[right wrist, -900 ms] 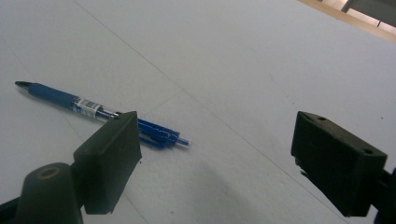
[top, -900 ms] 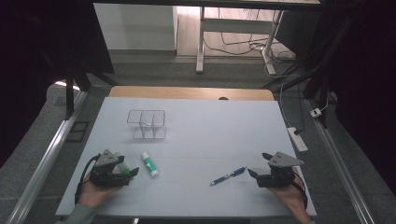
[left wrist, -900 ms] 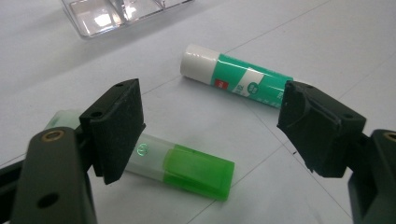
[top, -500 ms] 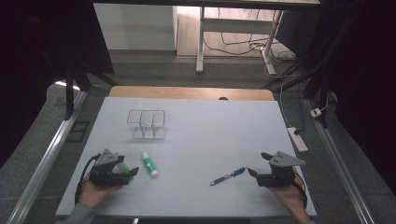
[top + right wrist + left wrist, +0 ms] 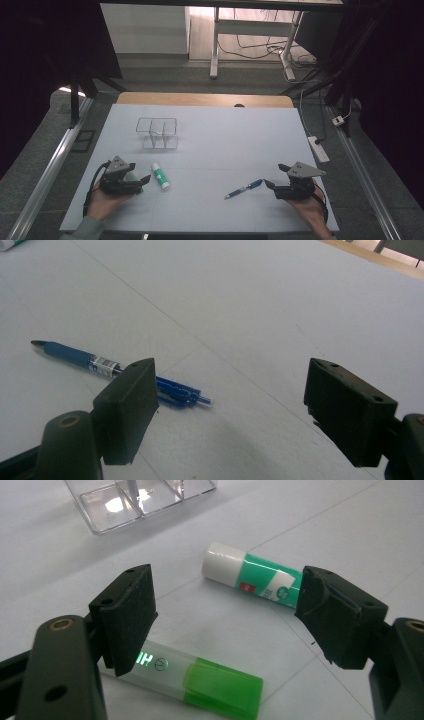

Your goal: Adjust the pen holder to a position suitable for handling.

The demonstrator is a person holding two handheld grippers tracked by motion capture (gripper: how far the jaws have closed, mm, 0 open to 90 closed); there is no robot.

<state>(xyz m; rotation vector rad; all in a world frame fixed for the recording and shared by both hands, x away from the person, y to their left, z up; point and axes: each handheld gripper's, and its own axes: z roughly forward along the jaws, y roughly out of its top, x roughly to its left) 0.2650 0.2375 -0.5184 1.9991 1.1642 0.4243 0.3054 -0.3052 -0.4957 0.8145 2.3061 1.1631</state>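
**At the near edge: each open gripper faces its own small item**

At the left near corner of the table, the left gripper rests low on the sheet with its jaws spread wide and nothing between the pads. In the left gripper view, a green-capped marker lies flat right under the jaws, its clear barrel running beneath the left pad and its green cap toward the middle of the gap. Just beyond the jaw tips lies a glue stick, also flat, white cap away from the right pad and green body end just by it. In the high view the glue stick sits just beside the left gripper, its long axis running roughly away from the person. Farther off, well apart, stands a clear organizer.

At the right near corner, the right gripper is likewise spread and empty. The pen lies flat ahead of its left pad, tip pointing away to the left, clip end nearest the gap. In the high view the pen lies slantwise, its near end close to the jaw tips.

My judgement: the left hand is nearer the marker and glue stick, the right nearer the pen; each grasp needs the jaws set across the item's long axis.
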